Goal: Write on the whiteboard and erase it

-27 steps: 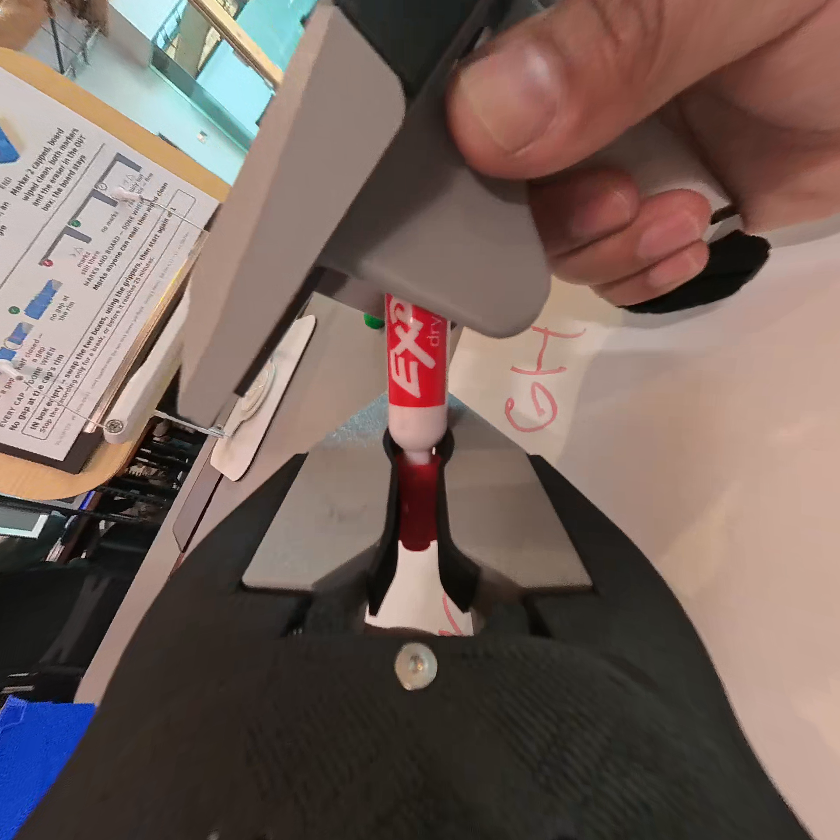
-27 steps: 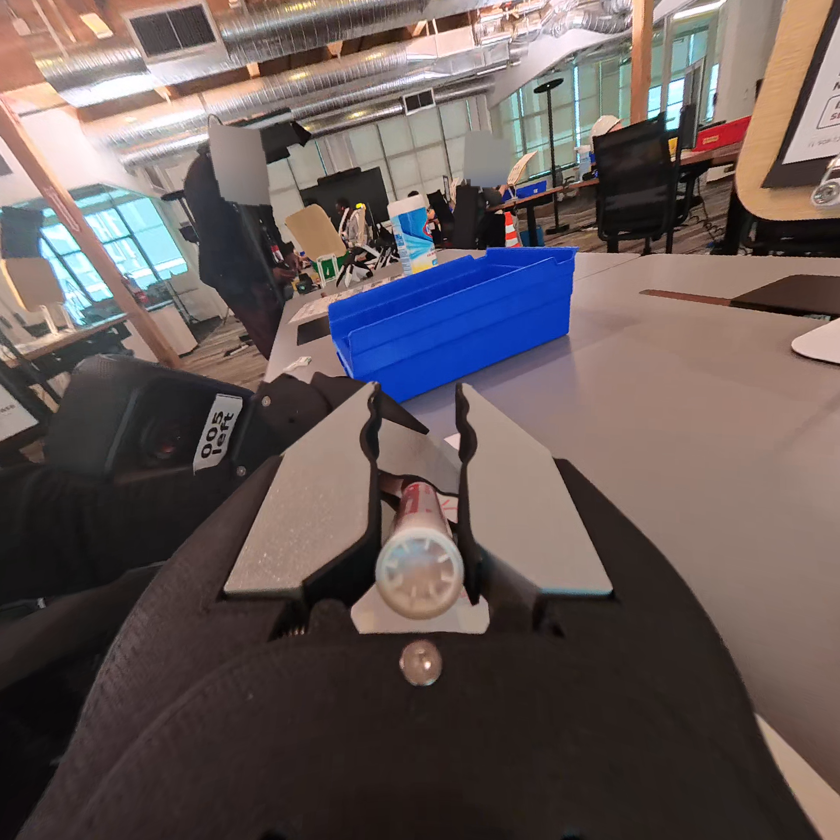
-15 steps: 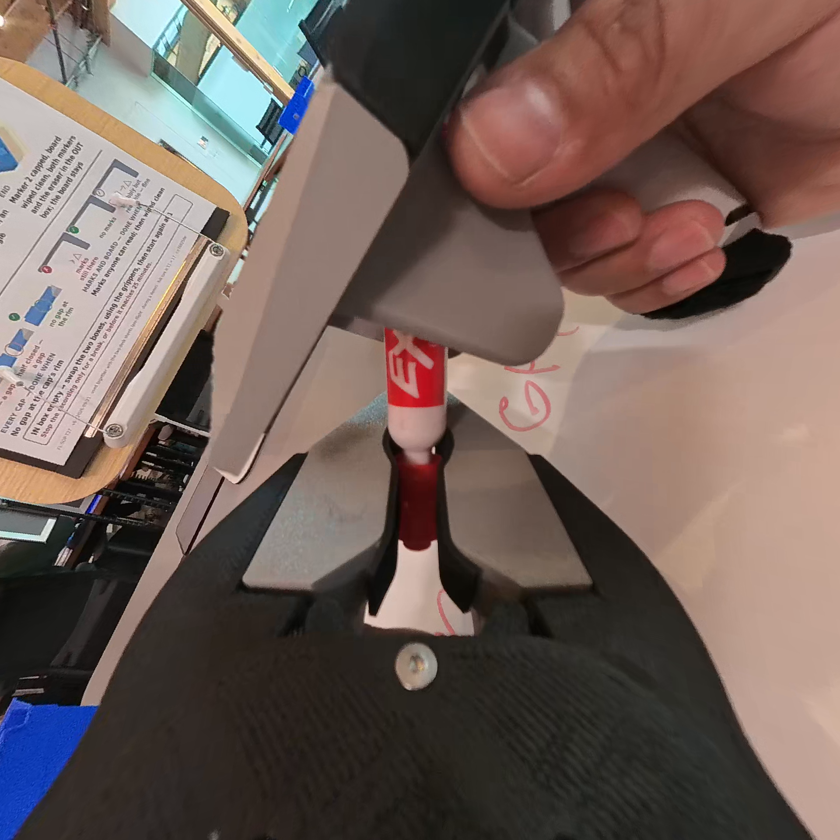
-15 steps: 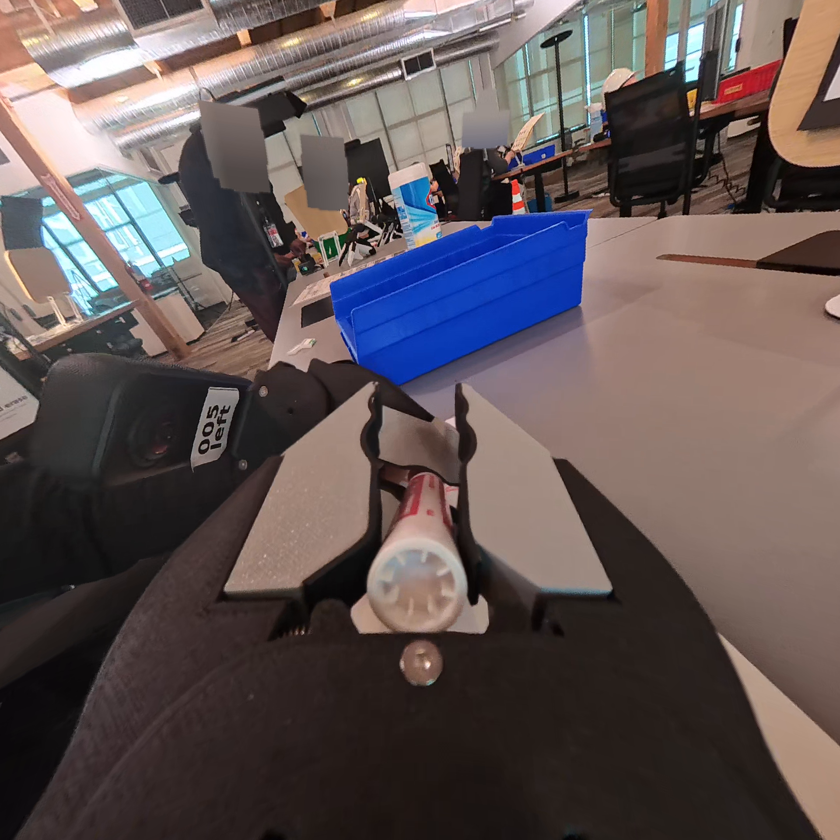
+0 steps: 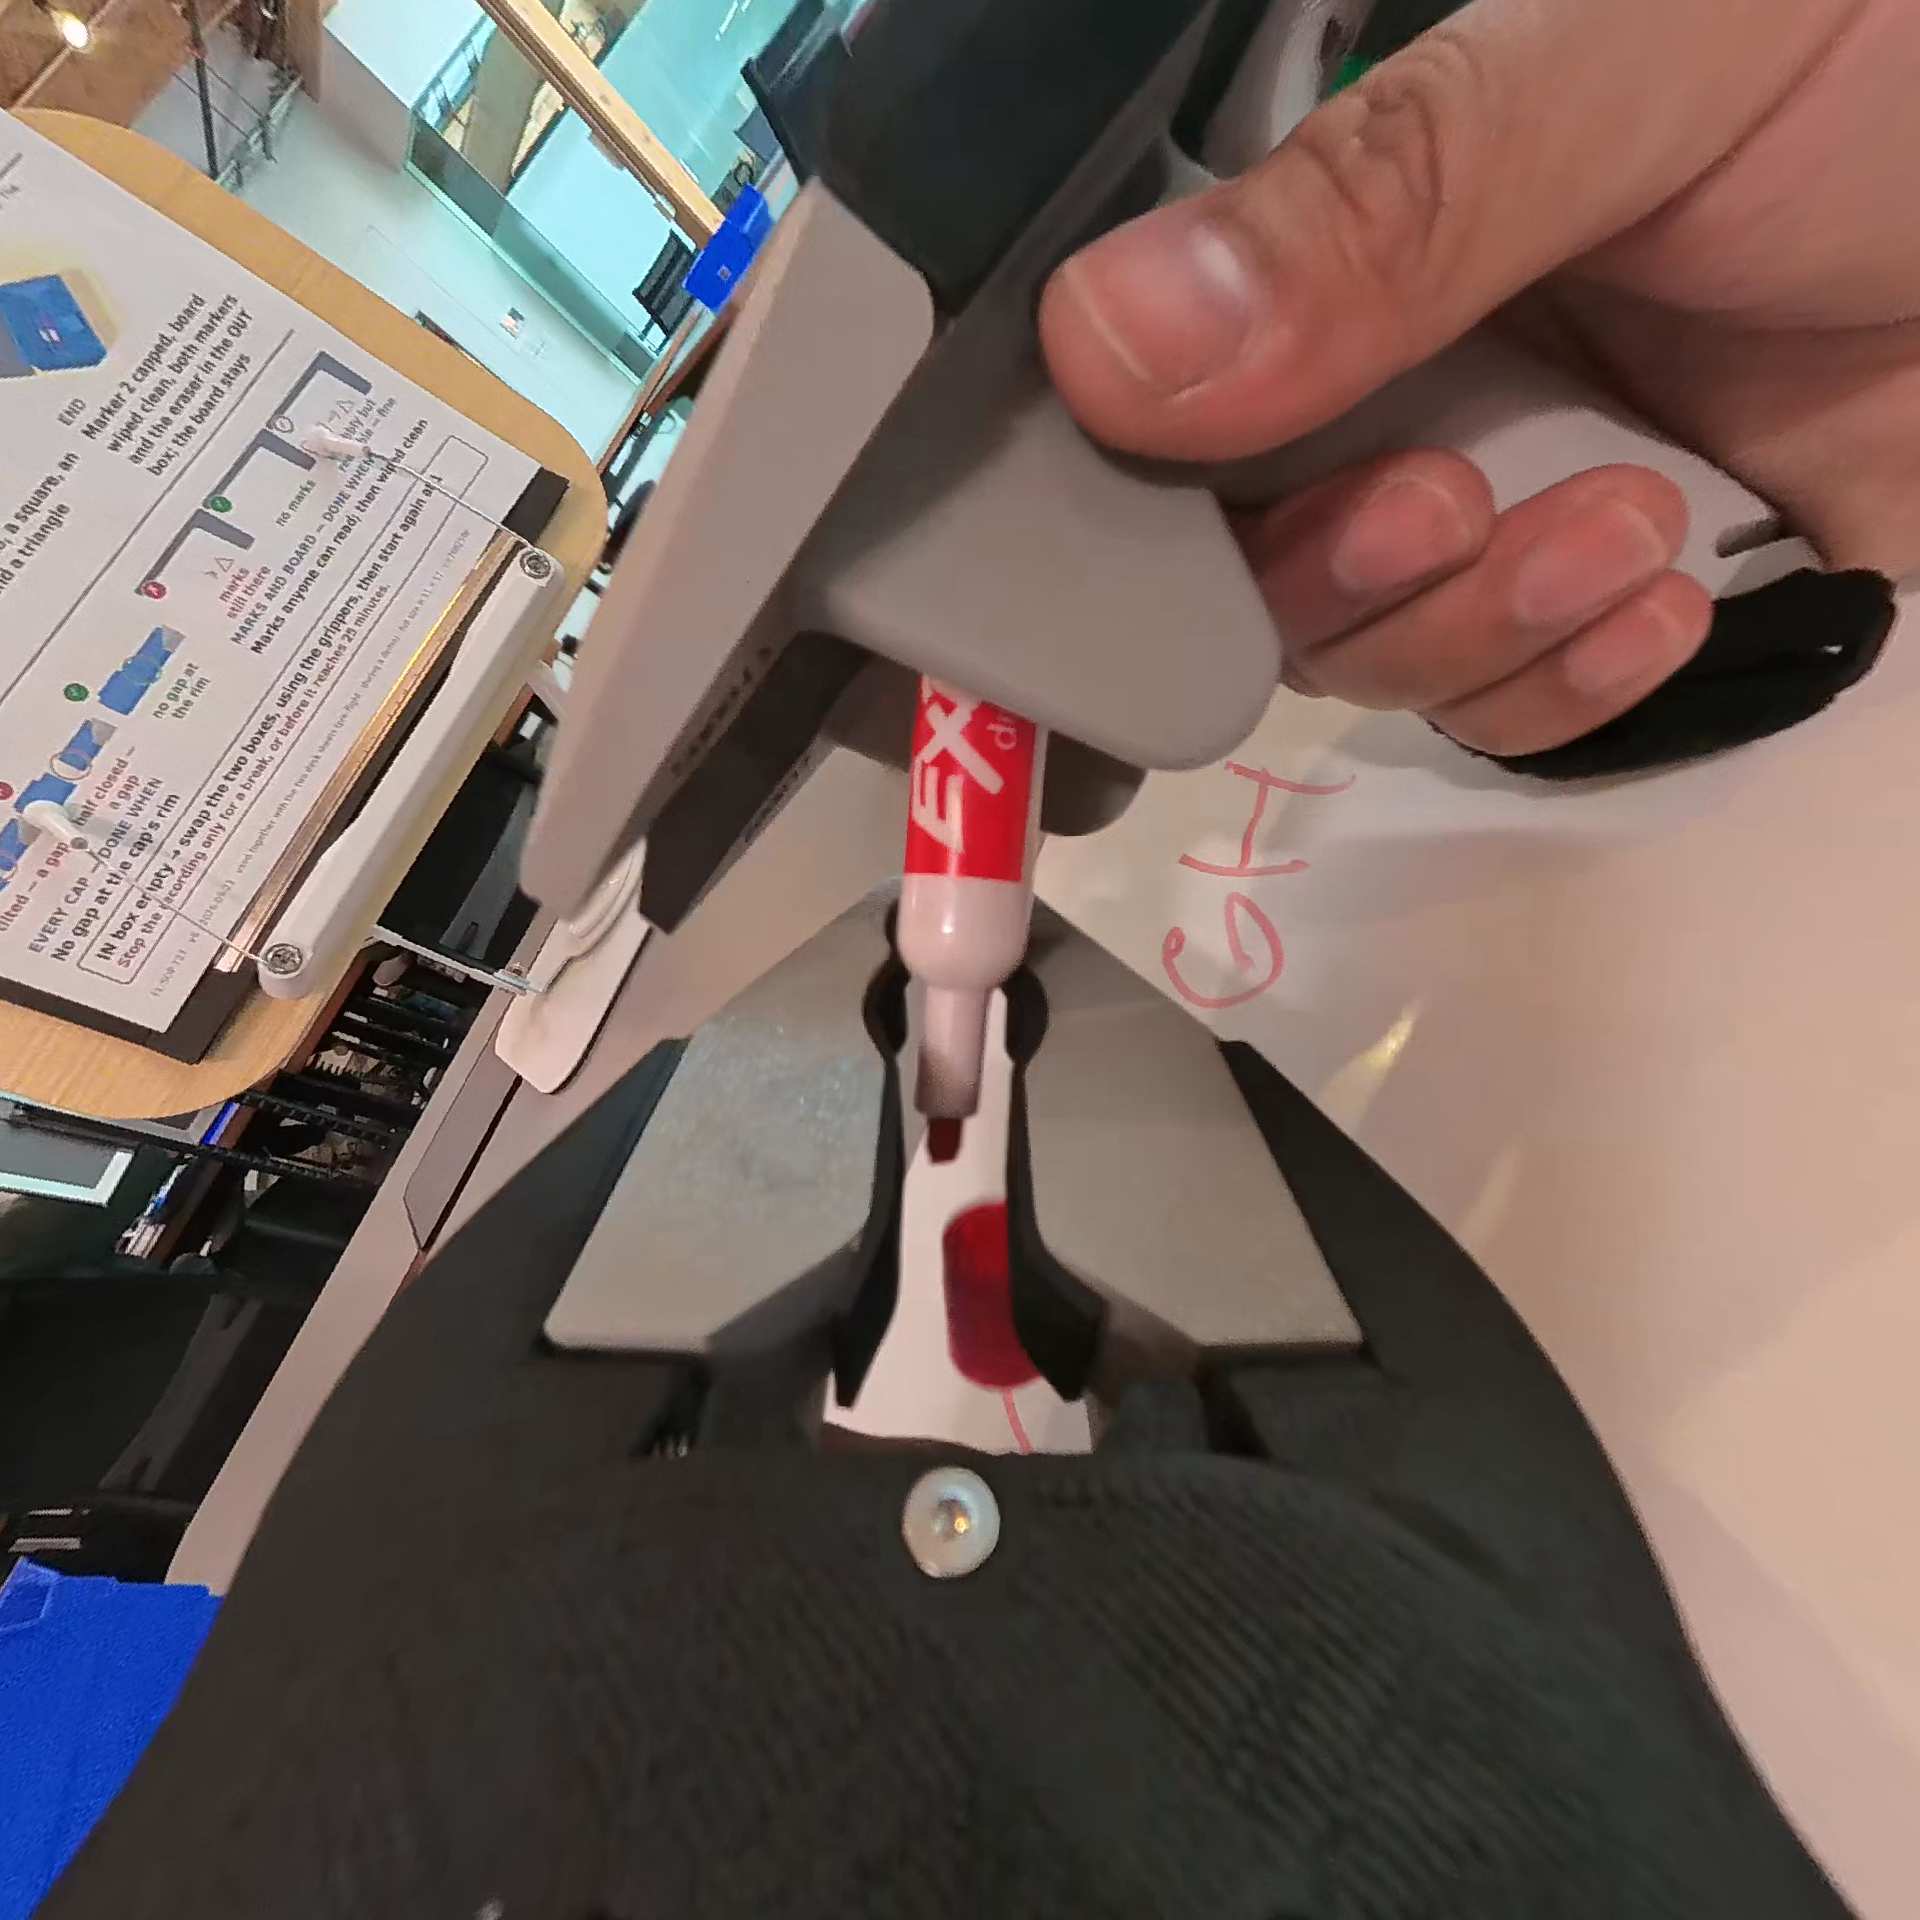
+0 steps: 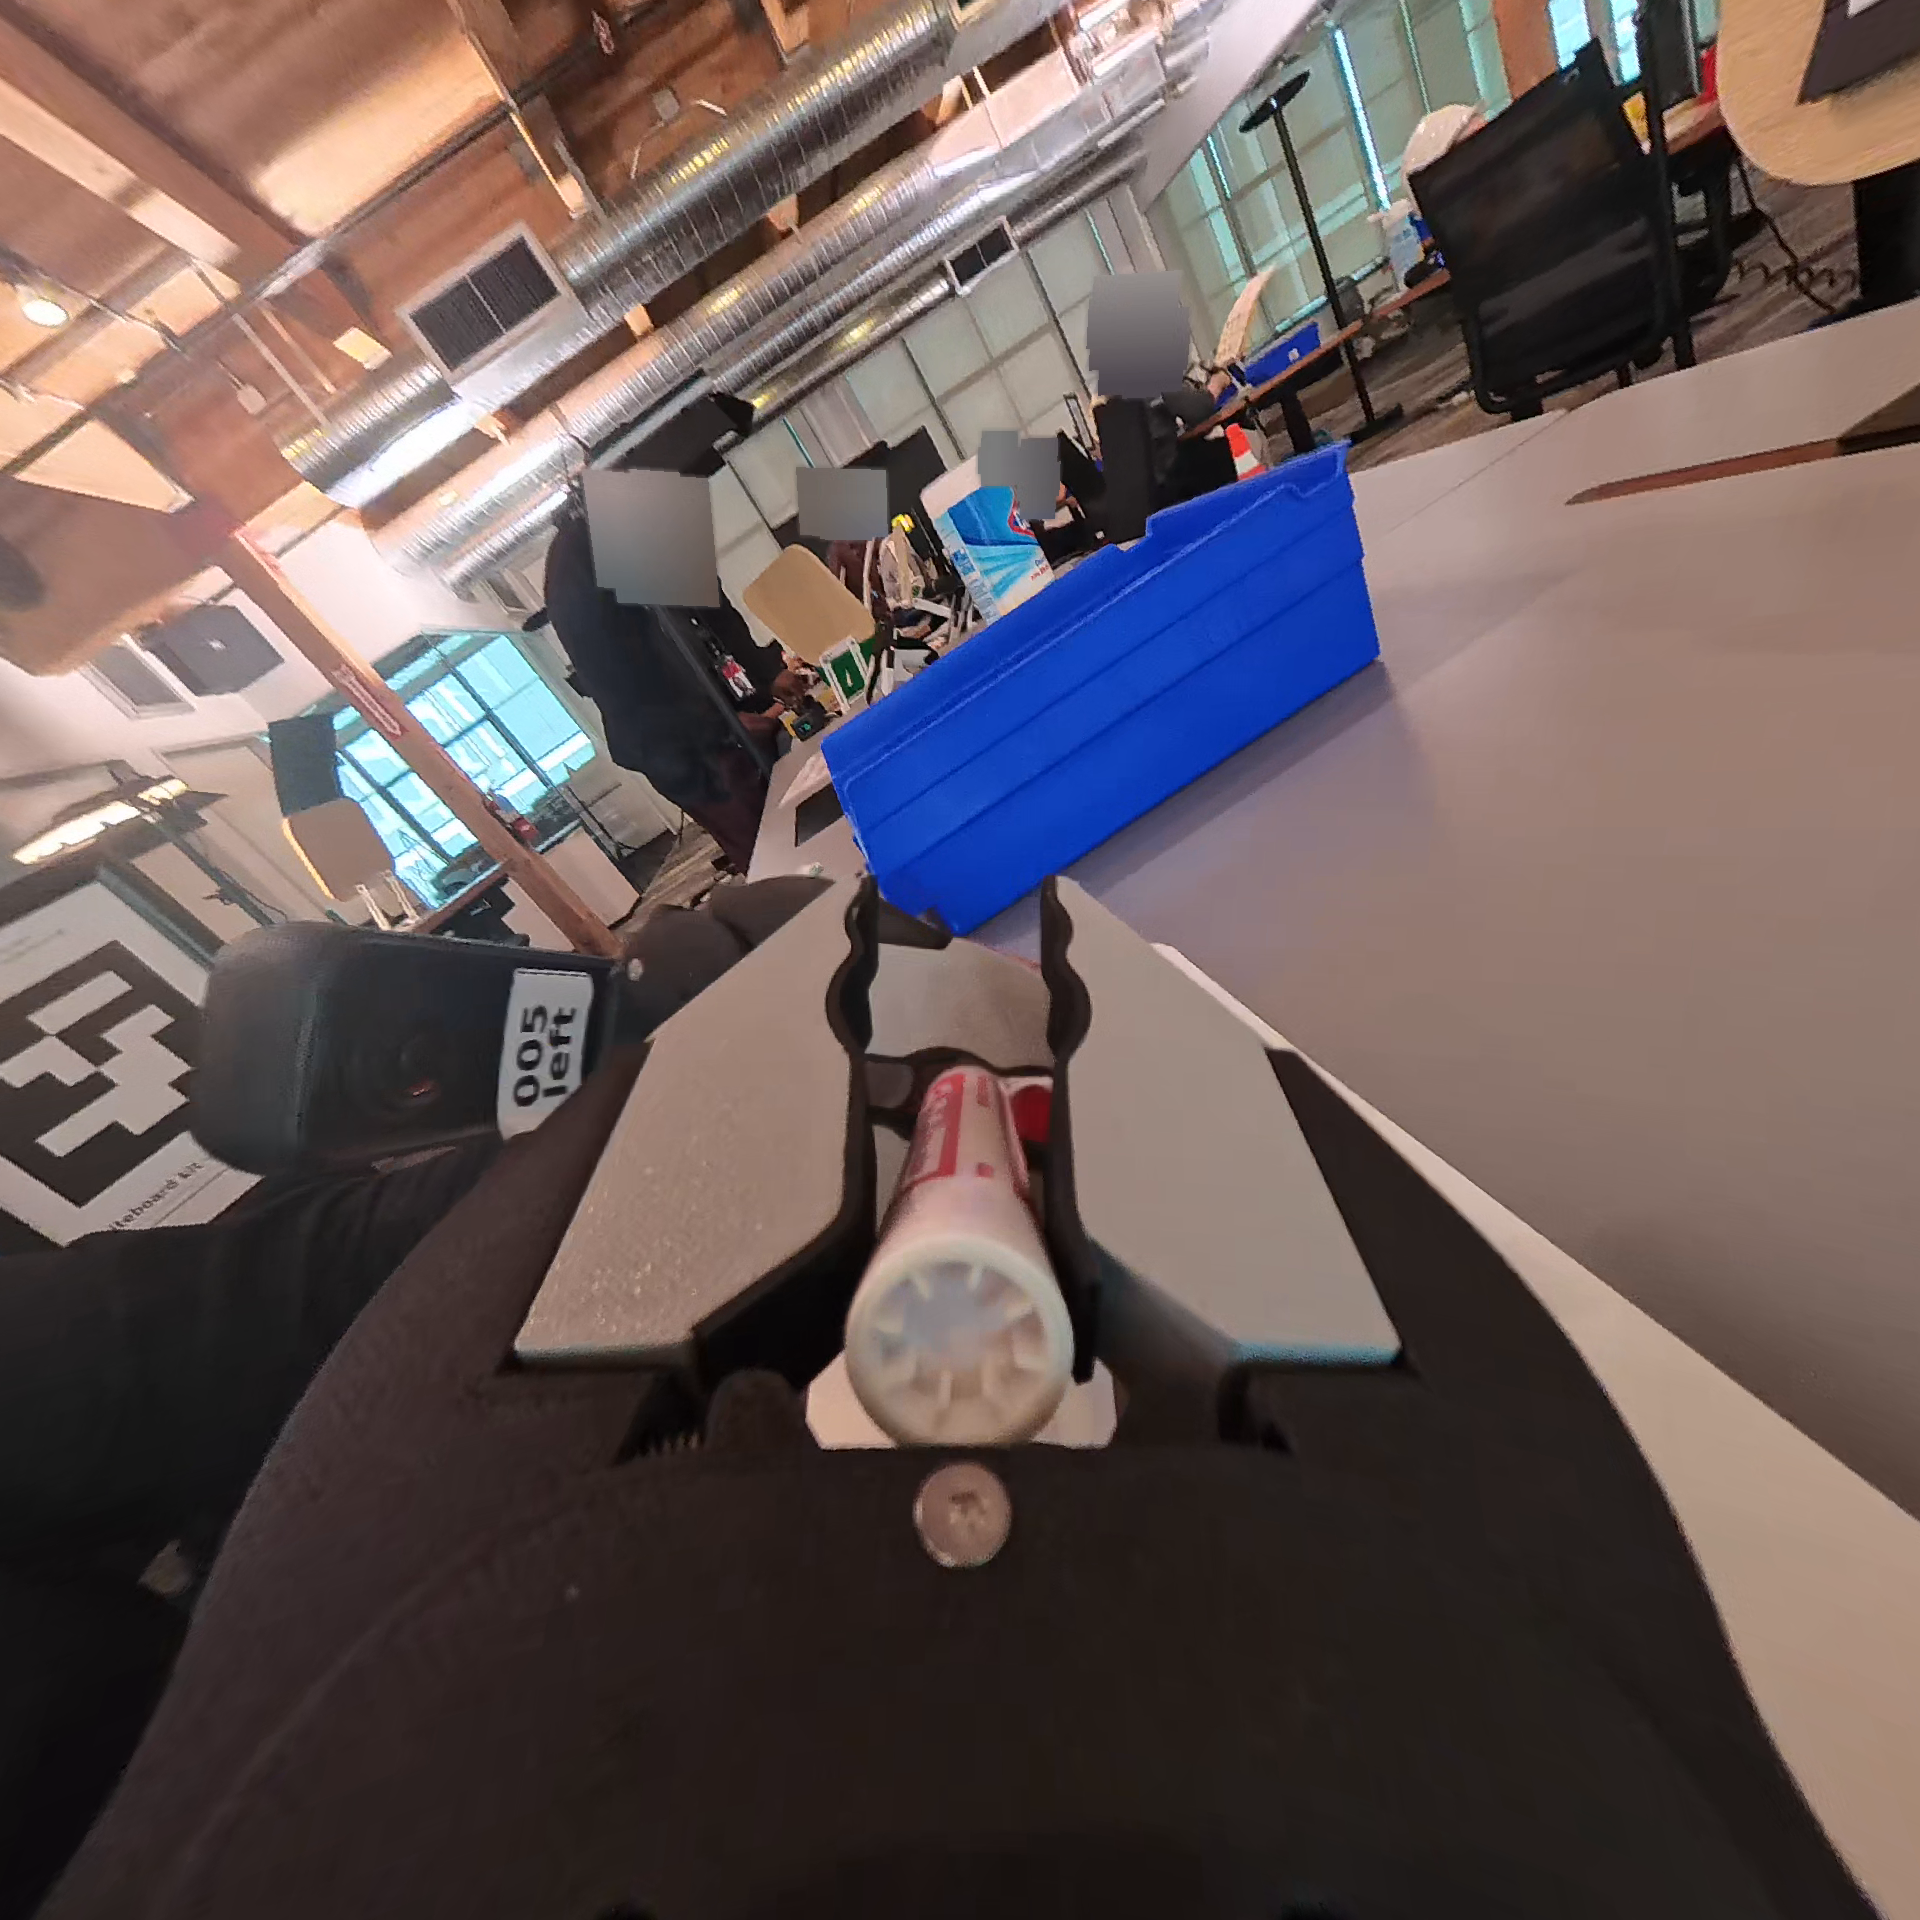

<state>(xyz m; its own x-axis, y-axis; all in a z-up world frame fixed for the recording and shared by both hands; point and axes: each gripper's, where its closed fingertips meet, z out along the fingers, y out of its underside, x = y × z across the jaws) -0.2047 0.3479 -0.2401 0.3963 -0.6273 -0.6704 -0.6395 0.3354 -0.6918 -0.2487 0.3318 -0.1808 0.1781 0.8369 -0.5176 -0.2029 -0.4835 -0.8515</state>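
Observation:
In the left wrist view my left gripper (image 5: 953, 1003) is shut on a red marker cap (image 5: 979, 1299), which sits deep between its pads. The red-and-white marker (image 5: 966, 810) hangs just above it, with its bare red tip (image 5: 943, 1138) out of the cap. My right gripper (image 6: 951, 935) is shut on the marker barrel (image 6: 961, 1174), whose white butt end (image 6: 958, 1351) faces the right wrist camera. A hand (image 5: 1455, 364) holds the right gripper. The whiteboard (image 5: 1558, 1091) lies below, with red letters (image 5: 1242, 883) on it.
A blue bin (image 6: 1122, 707) stands on the grey table (image 6: 1610, 831) beyond the right gripper. An instruction sheet on a wooden board (image 5: 208, 623) is at the left. People stand in the background (image 6: 665, 665). The left gripper's camera housing (image 6: 395, 1049) is close on the left. My right fingertips sit around 7 cm from my left ones.
The marker has come out of the red cap. Its tip is now bare above the cap, which stays between the left pads. The right gripper has tilted and drawn back.

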